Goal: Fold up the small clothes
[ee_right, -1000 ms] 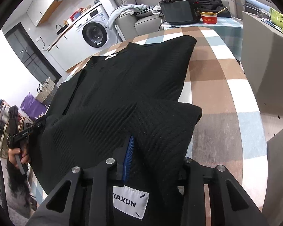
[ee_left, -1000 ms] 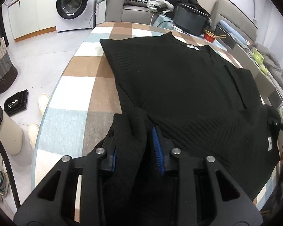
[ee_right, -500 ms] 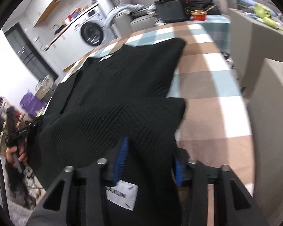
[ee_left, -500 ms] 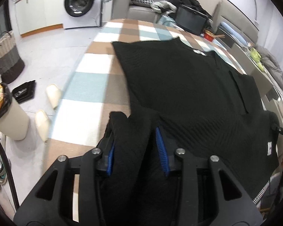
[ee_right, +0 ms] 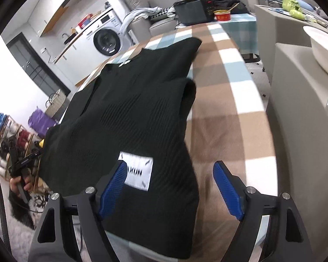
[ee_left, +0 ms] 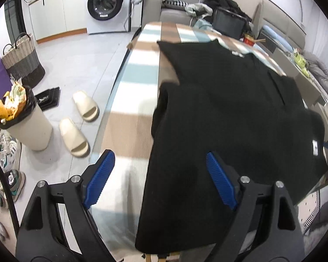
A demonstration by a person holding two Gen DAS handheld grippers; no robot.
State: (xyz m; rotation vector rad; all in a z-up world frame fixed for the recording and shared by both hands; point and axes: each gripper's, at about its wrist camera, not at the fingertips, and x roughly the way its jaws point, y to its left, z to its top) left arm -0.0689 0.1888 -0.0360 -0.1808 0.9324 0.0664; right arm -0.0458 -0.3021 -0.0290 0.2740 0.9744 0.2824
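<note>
The black sweater [ee_left: 229,118] is lying flat on the worktop [ee_left: 129,131], which is wearing a checked cloth of brown, blue and white squares. The near part of the sweater is lying folded over on top of the rest, and its near edge is hanging a little over the edge of the worktop.

The left tool [ee_left: 159,174] is hovering over the near left side of the sweater. Its jaws have just been opening and are standing spread wide. One blue pad [ee_left: 100,179] is over the bare cloth and the other is over the sweater, and neither one is pressing on it.

The right tool [ee_right: 170,187] is hovering over the near right side of the sweater. Its jaws have also just been opening and are standing spread wide. The white label [ee_right: 138,173] is showing just beside the tool's left pad. The sweater's edge is lying between the pads, but they are not pinching it.

On the floor to the left, two pale slippers [ee_left: 81,122] are lying beside a full bin [ee_left: 26,128]. A washing machine [ee_left: 107,4] is standing against the far wall.
</note>
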